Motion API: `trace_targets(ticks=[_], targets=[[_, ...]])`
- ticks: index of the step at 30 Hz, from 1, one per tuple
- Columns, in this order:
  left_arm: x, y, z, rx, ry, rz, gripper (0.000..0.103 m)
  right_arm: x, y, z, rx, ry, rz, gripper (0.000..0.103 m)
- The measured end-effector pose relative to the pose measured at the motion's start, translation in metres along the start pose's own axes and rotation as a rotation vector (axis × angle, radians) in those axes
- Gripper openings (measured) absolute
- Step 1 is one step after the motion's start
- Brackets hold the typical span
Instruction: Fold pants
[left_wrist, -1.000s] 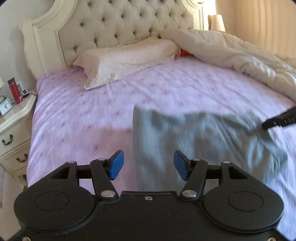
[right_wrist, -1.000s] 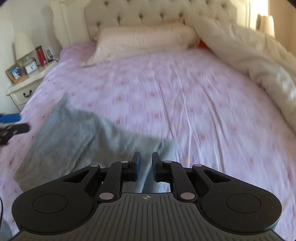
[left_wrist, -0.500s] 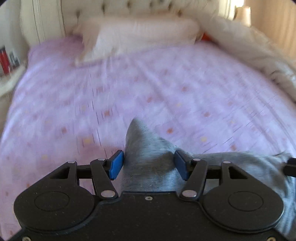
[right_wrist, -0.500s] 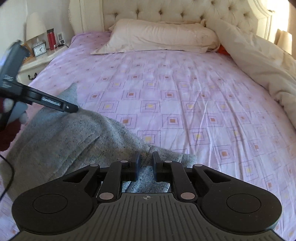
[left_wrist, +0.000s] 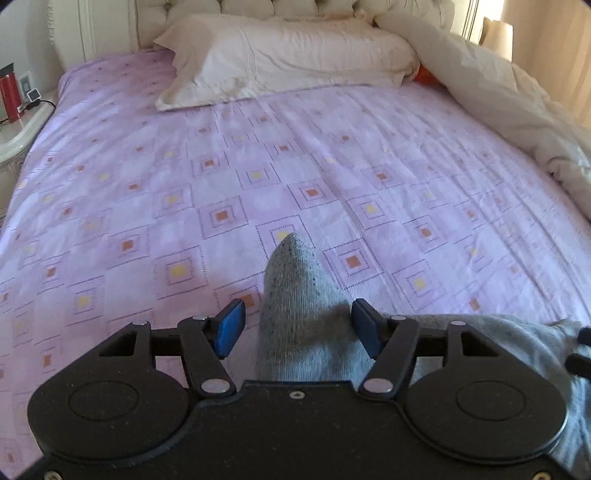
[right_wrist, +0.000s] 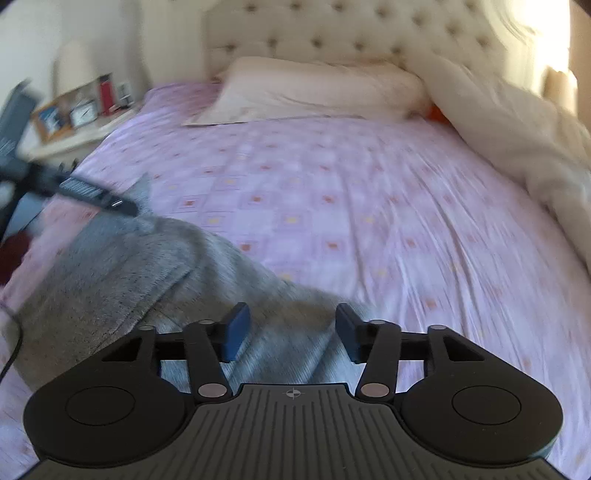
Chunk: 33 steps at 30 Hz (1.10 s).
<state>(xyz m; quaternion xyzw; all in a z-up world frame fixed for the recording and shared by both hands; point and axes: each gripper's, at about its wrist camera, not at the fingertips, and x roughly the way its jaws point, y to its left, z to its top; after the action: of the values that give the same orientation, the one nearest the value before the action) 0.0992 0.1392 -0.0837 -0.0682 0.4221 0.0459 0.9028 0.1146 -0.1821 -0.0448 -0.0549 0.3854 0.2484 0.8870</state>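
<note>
Grey pants (left_wrist: 295, 280) lie bunched on the lilac patterned bed sheet (left_wrist: 258, 166). One pointed corner of them sticks up between the fingers of my left gripper (left_wrist: 297, 314). Its jaws are wide: the right pad (left_wrist: 364, 325) touches the cloth and the left pad (left_wrist: 231, 325) stands clear of it. In the right wrist view the pants (right_wrist: 147, 266) spread out to the left. My right gripper (right_wrist: 291, 321) is just above their near edge, jaws opening wide, cloth beneath them but not pinched. A left gripper finger (right_wrist: 96, 195) reaches onto the far corner.
A cream pillow (left_wrist: 288, 55) lies at the tufted headboard (right_wrist: 351, 40). A heaped cream duvet (left_wrist: 517, 110) fills the bed's right side. Beside the pillow shows something orange (left_wrist: 424, 75). A nightstand (right_wrist: 74, 140) at the left carries a red bottle (right_wrist: 105, 94), a clock and a picture frame.
My right gripper was shut on the pants' near edge and has sprung open, letting the cloth go. My left gripper has moved over the pants' corner, which now sits between its jaws.
</note>
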Motion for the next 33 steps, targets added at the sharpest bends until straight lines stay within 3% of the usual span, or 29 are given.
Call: trace_targets(ticks=[3, 10, 16, 19, 21, 24, 26, 28, 30, 31, 32, 33], targets=[[-0.016, 0.003, -0.009, 0.006, 0.009, -0.018, 0.066, -0.003, -0.012, -0.006, 0.066, 0.047, 0.016, 0.060], [-0.032, 0.019, -0.047, -0.074, 0.137, -0.079, 0.069, 0.006, -0.028, -0.019, 0.251, 0.160, 0.086, 0.064], [-0.038, 0.025, -0.065, -0.129, 0.160, -0.117, 0.073, 0.015, -0.036, -0.019, 0.362, 0.173, 0.152, 0.073], [-0.035, 0.023, -0.065, -0.130, 0.160, -0.129, 0.079, 0.020, -0.033, -0.016, 0.354, 0.174, 0.171, 0.073], [-0.029, 0.023, -0.064, -0.131, 0.159, -0.147, 0.090, 0.022, -0.030, -0.014, 0.343, 0.179, 0.175, 0.073], [-0.021, 0.014, -0.062, -0.105, 0.173, -0.199, 0.097, 0.024, -0.028, -0.011, 0.329, 0.190, 0.177, 0.069], [-0.019, 0.006, -0.062, -0.060, 0.176, -0.189, 0.098, 0.023, -0.030, -0.009, 0.320, 0.193, 0.217, 0.043], [-0.020, 0.000, -0.063, -0.047, 0.163, -0.187, 0.093, 0.019, -0.023, -0.005, 0.277, 0.185, 0.214, 0.033], [-0.026, -0.003, -0.063, -0.041, 0.149, -0.233, 0.058, 0.012, -0.013, -0.002, 0.209, 0.164, 0.197, 0.029], [-0.030, -0.004, -0.063, -0.040, 0.138, -0.240, 0.054, 0.009, -0.010, 0.001, 0.185, 0.157, 0.192, 0.028], [-0.036, -0.008, -0.063, -0.028, 0.115, -0.209, 0.036, 0.006, -0.007, 0.004, 0.168, 0.153, 0.190, 0.027], [-0.040, -0.010, -0.063, -0.014, 0.100, -0.185, 0.025, 0.003, -0.007, 0.007, 0.169, 0.151, 0.194, 0.027]])
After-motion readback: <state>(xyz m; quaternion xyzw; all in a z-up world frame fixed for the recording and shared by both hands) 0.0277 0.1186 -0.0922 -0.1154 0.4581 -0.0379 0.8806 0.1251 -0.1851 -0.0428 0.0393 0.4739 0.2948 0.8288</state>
